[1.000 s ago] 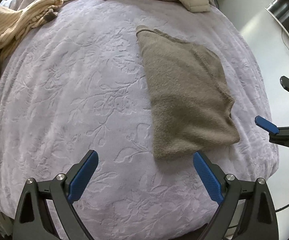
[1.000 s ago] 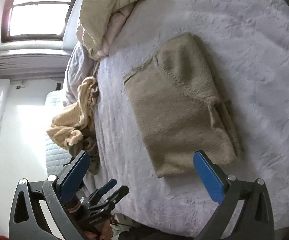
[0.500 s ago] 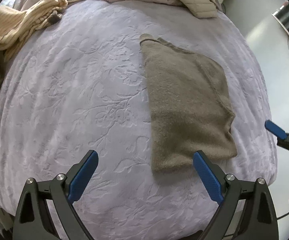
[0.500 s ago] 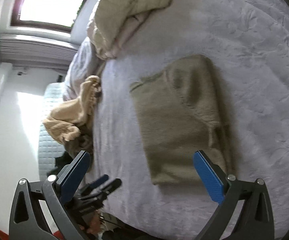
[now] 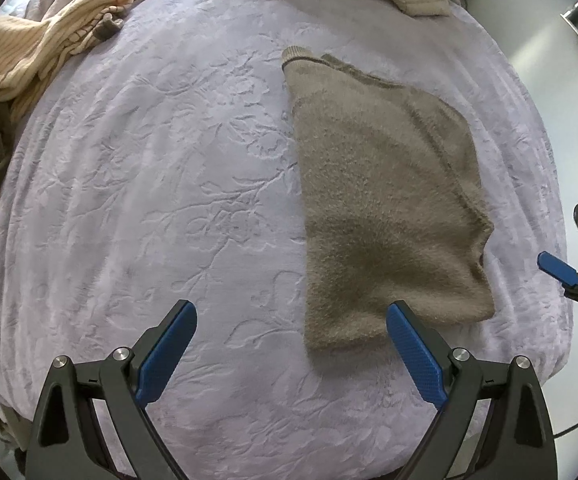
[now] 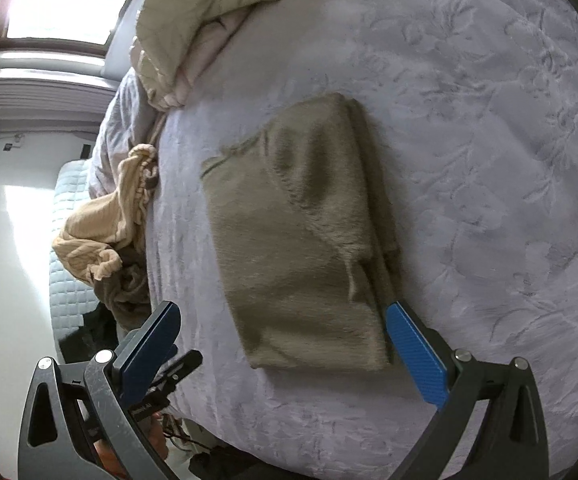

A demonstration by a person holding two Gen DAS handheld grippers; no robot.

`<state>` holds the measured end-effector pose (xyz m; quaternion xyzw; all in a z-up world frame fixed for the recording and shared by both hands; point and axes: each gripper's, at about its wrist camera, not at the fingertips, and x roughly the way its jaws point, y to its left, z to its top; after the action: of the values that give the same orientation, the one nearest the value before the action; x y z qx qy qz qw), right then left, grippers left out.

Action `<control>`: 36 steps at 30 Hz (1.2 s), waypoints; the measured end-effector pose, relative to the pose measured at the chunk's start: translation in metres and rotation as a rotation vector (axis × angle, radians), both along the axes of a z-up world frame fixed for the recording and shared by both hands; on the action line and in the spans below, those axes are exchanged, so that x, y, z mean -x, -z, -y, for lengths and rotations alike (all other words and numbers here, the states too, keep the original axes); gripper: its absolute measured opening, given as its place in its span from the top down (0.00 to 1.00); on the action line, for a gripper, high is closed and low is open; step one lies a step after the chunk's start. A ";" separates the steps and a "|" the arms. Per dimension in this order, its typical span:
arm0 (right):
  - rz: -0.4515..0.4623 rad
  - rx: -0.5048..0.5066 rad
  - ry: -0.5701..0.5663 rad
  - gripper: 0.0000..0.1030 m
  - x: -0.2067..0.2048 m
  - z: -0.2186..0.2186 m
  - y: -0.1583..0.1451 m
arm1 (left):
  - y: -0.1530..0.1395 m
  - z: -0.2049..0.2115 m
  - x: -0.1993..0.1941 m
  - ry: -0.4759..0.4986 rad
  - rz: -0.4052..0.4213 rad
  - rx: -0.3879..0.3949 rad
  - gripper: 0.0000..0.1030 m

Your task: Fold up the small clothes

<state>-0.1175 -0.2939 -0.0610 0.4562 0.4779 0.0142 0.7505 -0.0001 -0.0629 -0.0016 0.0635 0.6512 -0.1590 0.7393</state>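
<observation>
Left wrist view first: my left gripper (image 5: 291,352) hangs with its blue fingers spread wide and nothing between them, and it has crept closer over the last second, so the near edge of the folded taupe sweater (image 5: 385,216) now sits just beyond my right-hand pad. From the right wrist view my right gripper (image 6: 281,352) is spread just as wide and has swung in too, its right pad close by the sweater's near corner. The sweater itself hasn't budged; it lies flat on the lavender embossed bedspread (image 5: 149,200), a tidy rectangle with stacked layers showing along one side. My read: this one is folded and released, and I'm either about to tidy it or move on to the tan ribbed garment (image 5: 37,52) heaped at the bed's far edge. How many folds are inside, I can't tell. The quilted beige jacket (image 6: 217,4) is cut off at the frame, and the right view is smeared with motion.
</observation>
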 end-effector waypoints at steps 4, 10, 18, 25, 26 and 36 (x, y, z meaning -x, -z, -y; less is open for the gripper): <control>-0.032 -0.001 -0.008 0.00 0.000 0.006 0.013 | 0.006 0.007 -0.002 0.000 -0.009 -0.013 0.07; -0.068 -0.016 -0.011 0.00 -0.001 0.015 0.031 | 0.017 0.014 -0.006 0.003 -0.029 -0.036 0.07; -0.047 0.012 -0.104 0.00 -0.019 0.015 0.039 | 0.029 0.019 -0.016 -0.007 -0.047 -0.004 0.07; -0.077 0.053 -0.149 0.00 -0.045 0.027 0.050 | 0.041 0.015 -0.034 -0.023 -0.089 0.122 0.07; -0.090 0.059 -0.156 0.00 -0.049 0.029 0.053 | 0.043 0.015 -0.037 -0.020 -0.091 0.140 0.07; -0.008 -0.015 -0.193 0.00 -0.088 0.048 0.079 | 0.079 0.018 -0.063 -0.016 -0.127 0.282 0.07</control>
<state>-0.0296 -0.3424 -0.1399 0.4138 0.5224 0.0882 0.7404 0.0632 -0.0814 -0.0809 -0.0565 0.6685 -0.2469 0.6993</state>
